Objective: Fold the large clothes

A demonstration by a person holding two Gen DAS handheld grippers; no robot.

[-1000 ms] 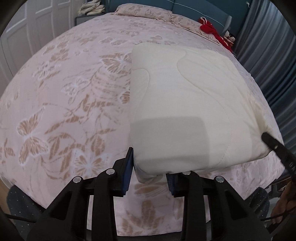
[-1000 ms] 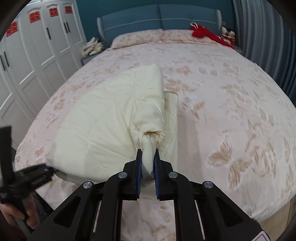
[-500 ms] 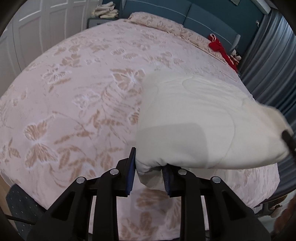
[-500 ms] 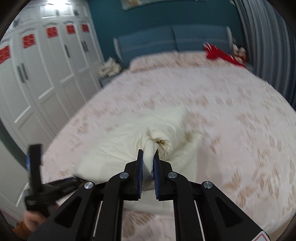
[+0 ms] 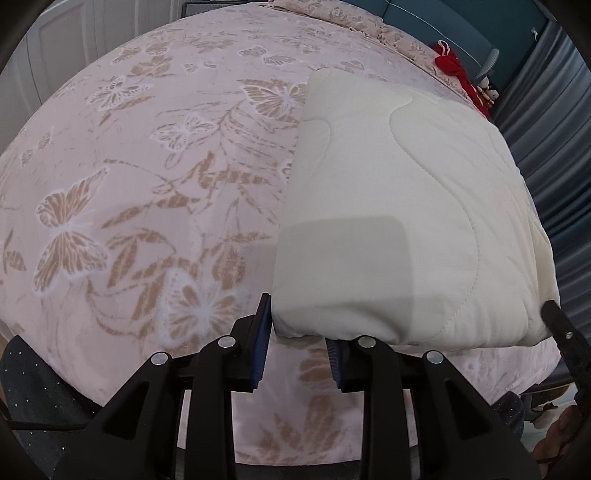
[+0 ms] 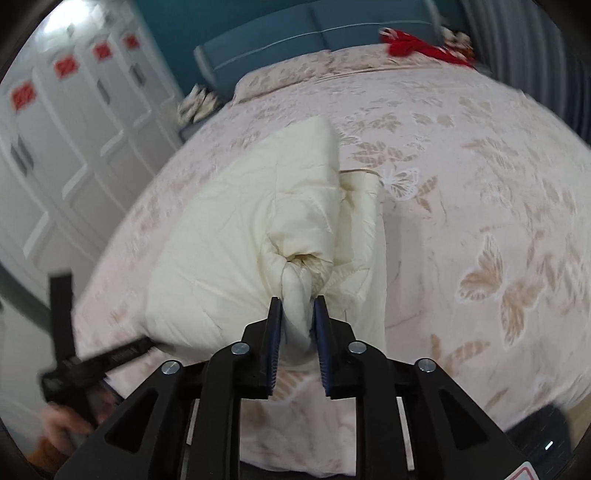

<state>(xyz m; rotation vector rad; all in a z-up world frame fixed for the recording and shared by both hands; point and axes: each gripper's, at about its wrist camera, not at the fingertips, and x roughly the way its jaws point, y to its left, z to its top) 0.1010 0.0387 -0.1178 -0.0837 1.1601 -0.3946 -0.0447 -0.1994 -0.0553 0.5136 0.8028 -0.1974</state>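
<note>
I have left tongs [image 5: 298, 334] and right tongs [image 6: 297, 325] each clamped on near corner of cream quilt [image 5: 406, 206], already folded thick, lying on bed [image 5: 147, 184]; judge folding mostly done, setting down and squaring left

Left gripper [image 5: 297, 347] and right gripper [image 6: 297, 343] each pinch fabric between their fingers.

A pink butterfly-print bedspread [image 5: 155, 192] covers the bed — blue headboard [image 6: 314, 29], red cloth [image 6: 417, 46], white wardrobe [image 6: 70, 122], grey curtain [image 5: 554, 122].
</note>
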